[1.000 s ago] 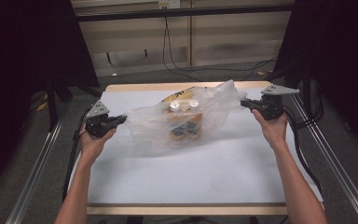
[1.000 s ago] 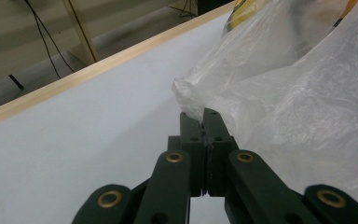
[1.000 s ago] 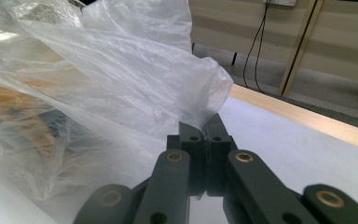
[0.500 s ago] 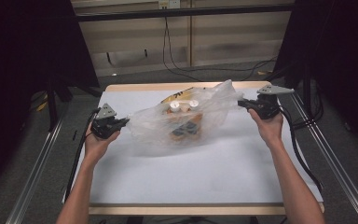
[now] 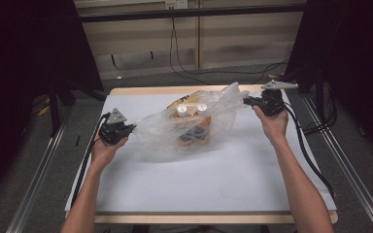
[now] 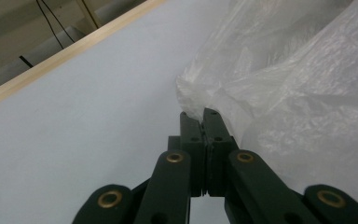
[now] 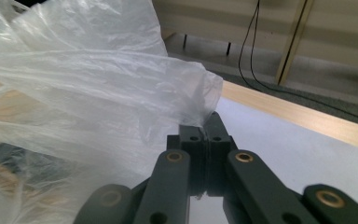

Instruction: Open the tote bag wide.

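Note:
A clear plastic bag point(image 5: 189, 124) lies stretched across the middle of the white table point(image 5: 199, 179). Through its film I see two white round caps point(image 5: 192, 108), something orange and a dark object. My left gripper point(image 5: 132, 128) pinches the bag's left edge point(image 6: 200, 100), jaws shut on the film. My right gripper point(image 5: 246, 101) is shut on the bag's far right corner point(image 7: 205, 93), held a little higher. The bag point(image 7: 74, 93) billows to the left in the right gripper view. A bare forearm leads up from the bottom edge to each gripper.
The table has a wooden rim point(image 5: 184, 90) at the back. Metal rails point(image 5: 34, 184) run along both sides of the table. Black cables point(image 5: 179, 53) hang on the wall behind. Bare white surface lies in front of the bag.
Both hands have drawn slightly inward toward the near side, the left one sinking a little. The bag stays gripped at both ends and sags more.

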Demonstrator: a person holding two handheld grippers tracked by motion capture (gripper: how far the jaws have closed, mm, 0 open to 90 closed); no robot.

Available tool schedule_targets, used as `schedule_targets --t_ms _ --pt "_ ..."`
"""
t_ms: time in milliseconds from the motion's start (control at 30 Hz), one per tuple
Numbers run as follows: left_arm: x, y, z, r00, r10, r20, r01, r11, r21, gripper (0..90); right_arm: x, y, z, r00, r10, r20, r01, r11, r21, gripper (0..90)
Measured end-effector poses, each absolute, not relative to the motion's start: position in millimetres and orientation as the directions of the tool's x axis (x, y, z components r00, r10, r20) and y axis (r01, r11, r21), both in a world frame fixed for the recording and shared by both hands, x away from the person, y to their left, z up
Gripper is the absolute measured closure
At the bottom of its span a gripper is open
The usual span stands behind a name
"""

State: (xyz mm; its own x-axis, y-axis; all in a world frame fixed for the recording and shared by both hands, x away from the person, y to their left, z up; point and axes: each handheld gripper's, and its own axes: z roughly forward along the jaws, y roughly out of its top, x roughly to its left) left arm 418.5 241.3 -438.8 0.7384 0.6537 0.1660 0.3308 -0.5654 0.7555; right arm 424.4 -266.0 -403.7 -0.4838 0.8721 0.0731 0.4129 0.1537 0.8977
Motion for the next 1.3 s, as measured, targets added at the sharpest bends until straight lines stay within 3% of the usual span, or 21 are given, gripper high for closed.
schedule_targets --t_ms 167,467,533,600,867,1300 --pt "418 232 -446 0.775 0.606 0.181 0.324 -0.626 0.709 89.4 438 -255 -410 -0.470 0.882 0.048 0.474 0.206 0.856 89.5" --pt "417 228 -452 0.794 0.594 0.128 0.343 -0.613 0.712 89.4 441 -245 -426 -0.488 0.873 0.024 0.572 0.298 0.764 89.8" --pt "416 225 -453 0.807 0.561 0.186 0.324 -0.684 0.654 89.4 442 -243 -431 -0.464 0.885 -0.030 0.595 0.337 0.729 89.9" --pt "416 226 -456 0.797 0.576 0.180 0.337 -0.673 0.659 89.5 441 -245 -440 -0.452 0.887 -0.089 0.609 0.380 0.696 89.9" --pt "417 239 -459 0.779 0.609 0.152 0.376 -0.647 0.663 89.5 424 -257 -445 -0.489 0.871 -0.046 0.598 0.374 0.709 89.9" --pt "410 237 -464 0.805 0.564 0.183 0.361 -0.711 0.604 89.5 405 -270 -467 -0.549 0.835 0.021 0.639 0.404 0.654 90.0"
